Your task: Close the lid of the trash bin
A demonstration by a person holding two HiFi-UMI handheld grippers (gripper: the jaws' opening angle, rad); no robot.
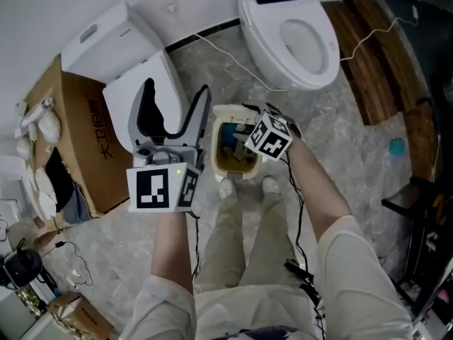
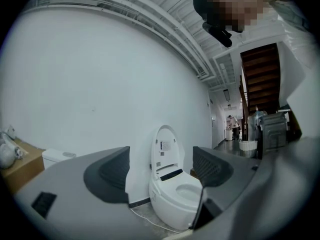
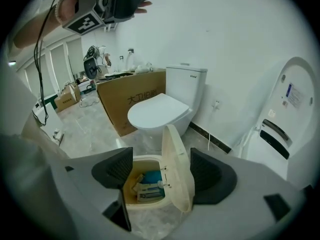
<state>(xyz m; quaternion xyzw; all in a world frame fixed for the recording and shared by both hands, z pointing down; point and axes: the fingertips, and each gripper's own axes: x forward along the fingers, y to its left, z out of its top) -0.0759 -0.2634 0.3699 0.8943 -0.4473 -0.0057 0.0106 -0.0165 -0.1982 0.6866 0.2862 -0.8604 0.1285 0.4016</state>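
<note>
Where the grey marbled floor [image 1: 340, 140] meets a plain white wall [image 2: 100, 84], two glossy white toilets stand: closed toilet [image 1: 134, 76], open toilet [image 1: 290, 34] with an oval bowl. A brown cardboard box [image 1: 78, 126] is beside the closed one. A cream plastic trash bin [image 3: 131, 199] sits on the floor before them, curved lid [image 3: 178, 169] upright. Right gripper [image 3: 162, 171] is over it, jaws apart, clamping nothing. Left gripper [image 2: 162, 169] has its jaws apart and empty.

The place looks like a mock bathroom inside a workshop or test space rather than a home. An open toilet [image 1: 290, 34] at far right and a closed toilet [image 1: 120, 112] to its left stand on marble-look flooring [image 1: 340, 140]. A cardboard box [image 1: 81, 140] sits far left, and wooden stairs [image 1: 364, 55] are at right.
</note>
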